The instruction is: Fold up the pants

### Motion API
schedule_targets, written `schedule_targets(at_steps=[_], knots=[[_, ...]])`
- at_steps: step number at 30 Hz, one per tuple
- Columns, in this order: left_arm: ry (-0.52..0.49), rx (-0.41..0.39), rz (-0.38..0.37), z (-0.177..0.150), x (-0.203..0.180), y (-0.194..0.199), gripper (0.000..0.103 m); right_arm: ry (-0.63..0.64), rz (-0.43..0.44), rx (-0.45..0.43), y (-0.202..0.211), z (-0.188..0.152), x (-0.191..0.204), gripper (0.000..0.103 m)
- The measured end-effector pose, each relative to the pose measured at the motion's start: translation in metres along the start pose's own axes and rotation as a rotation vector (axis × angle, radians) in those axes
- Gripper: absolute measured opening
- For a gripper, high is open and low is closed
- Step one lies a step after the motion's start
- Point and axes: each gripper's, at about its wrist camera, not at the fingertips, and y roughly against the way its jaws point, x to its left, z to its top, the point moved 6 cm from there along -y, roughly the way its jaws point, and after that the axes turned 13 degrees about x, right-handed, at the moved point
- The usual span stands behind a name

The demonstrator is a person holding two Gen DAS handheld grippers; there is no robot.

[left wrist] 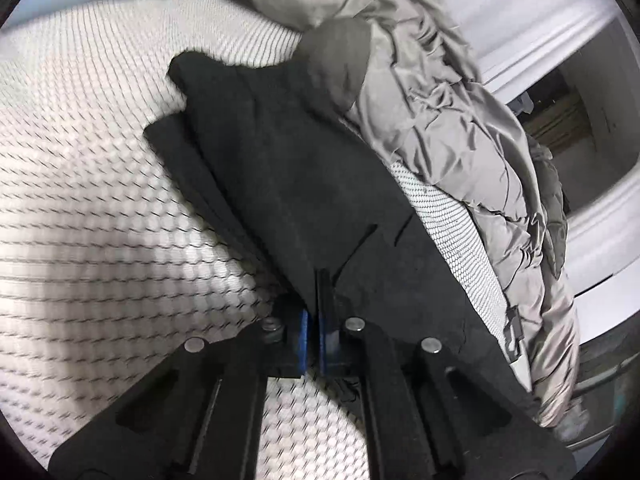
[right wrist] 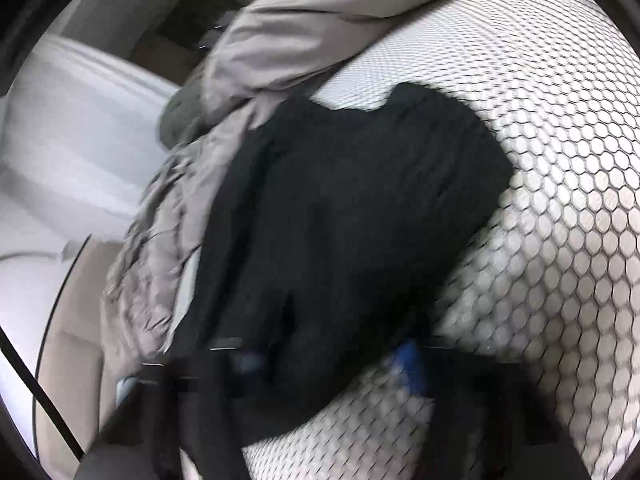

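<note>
Pants of black cloth (left wrist: 288,168) lie partly folded on a bed covered by a white mattress with a dark honeycomb mesh pattern (left wrist: 100,160). In the left wrist view the garment runs as a long dark band from the gripper up toward the far edge of the mattress, with a second layer showing along its left side. The left gripper (left wrist: 314,280) is clenched, its blue-padded fingers (left wrist: 304,328) pressed together on the near edge of the black pants. A crumpled grey quilted blanket (left wrist: 460,120) lies just beside the garment, along the edge of the bed, touching it at the far end.

In the right wrist view, which is blurred, the black pants (right wrist: 340,220) cover the middle of the frame and drape over the right gripper (right wrist: 328,356). A blue pad (right wrist: 408,356) shows at the cloth's right edge; whether the gripper is grasping the cloth I cannot tell. The grey blanket (right wrist: 280,28) lies beyond.
</note>
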Motion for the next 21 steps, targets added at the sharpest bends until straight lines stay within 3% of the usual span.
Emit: schedule_targets(at_steps=[1,3,7,10,12,13,14,16,17,18,21], knots=[[-0.008,-0.010,-0.005,-0.004,-0.001,0.010,0.001,-0.014,0.024,0.006,-0.003,0.002,-0.001,0.017],[-0.029,-0.047,-0.005,-0.012,0.003,0.037,0.001,-0.015,0.074,0.004,-0.001,-0.005,0.004,0.013],[-0.062,-0.107,0.023,-0.040,0.027,0.095,0.001,0.083,0.081,0.025,0.021,-0.040,0.019,0.013],[-0.061,-0.119,0.055,-0.075,0.068,0.132,0.001,0.128,0.081,0.064,0.039,-0.077,0.020,0.013],[-0.075,-0.104,0.094,-0.096,0.093,0.144,0.003,0.168,0.057,0.087,0.051,-0.103,0.019,0.018],[-0.086,-0.082,0.117,-0.104,0.103,0.147,0.005,0.197,0.025,0.091,0.056,-0.113,0.018,0.029],[-0.081,-0.072,0.127,-0.109,0.110,0.149,0.009,0.219,-0.016,0.092,0.061,-0.119,0.015,0.040],[-0.058,-0.069,0.144,-0.115,0.118,0.160,0.021,0.229,-0.081,0.061,0.076,-0.123,0.008,0.044],[-0.057,-0.077,0.144,-0.117,0.118,0.166,0.034,0.218,-0.078,0.047,0.083,-0.120,0.008,0.049],[-0.062,-0.090,0.133,-0.120,0.113,0.176,0.055,0.197,-0.075,0.035,0.091,-0.117,0.005,0.050],[-0.091,-0.129,0.063,-0.132,0.093,0.194,0.081,0.147,-0.043,-0.013,0.107,-0.106,-0.004,0.064]])
